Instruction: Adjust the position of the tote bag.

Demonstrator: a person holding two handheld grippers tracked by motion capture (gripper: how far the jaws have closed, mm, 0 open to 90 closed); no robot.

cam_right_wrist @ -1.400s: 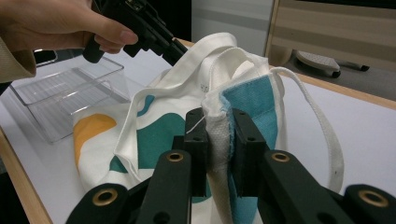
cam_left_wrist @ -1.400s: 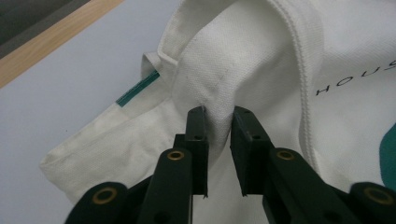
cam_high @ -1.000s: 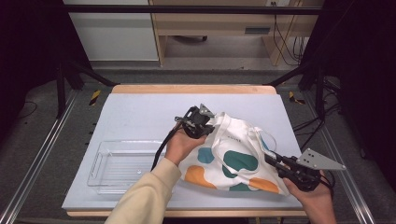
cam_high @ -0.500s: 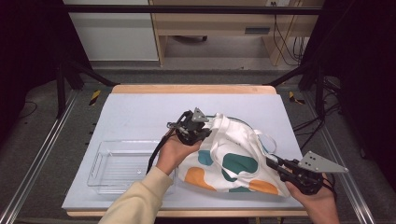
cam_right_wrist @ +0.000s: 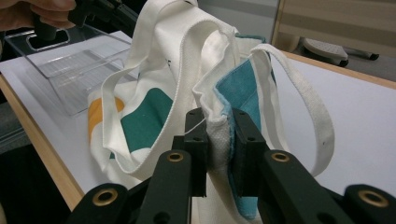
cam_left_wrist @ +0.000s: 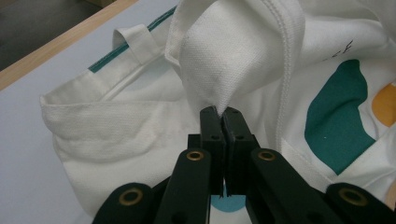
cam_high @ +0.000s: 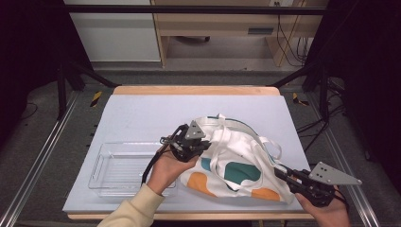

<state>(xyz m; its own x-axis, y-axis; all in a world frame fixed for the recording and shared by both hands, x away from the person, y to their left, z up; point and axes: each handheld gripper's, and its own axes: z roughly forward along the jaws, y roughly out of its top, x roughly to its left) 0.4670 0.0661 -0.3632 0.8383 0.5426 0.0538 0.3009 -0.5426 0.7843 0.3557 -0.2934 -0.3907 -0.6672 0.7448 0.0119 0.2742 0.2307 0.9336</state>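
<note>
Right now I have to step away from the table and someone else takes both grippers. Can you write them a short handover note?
Left gripper: shut on a pinch of white cloth of the tote bag.
Right gripper: shut on the bag's edge, white and blue layers together.
Bag lies crumpled on the table, straps loose, beside the clear plastic tray, which holds nothing.
Done: both grips are set.
Left: probably spreading or folding the bag; it is not yet flat.

A white cloth tote bag printed with teal and orange blobs lies crumpled on the right half of the table, its white straps looped loose; a teal lining, perhaps its inside, shows at one bunched, lifted edge
</note>
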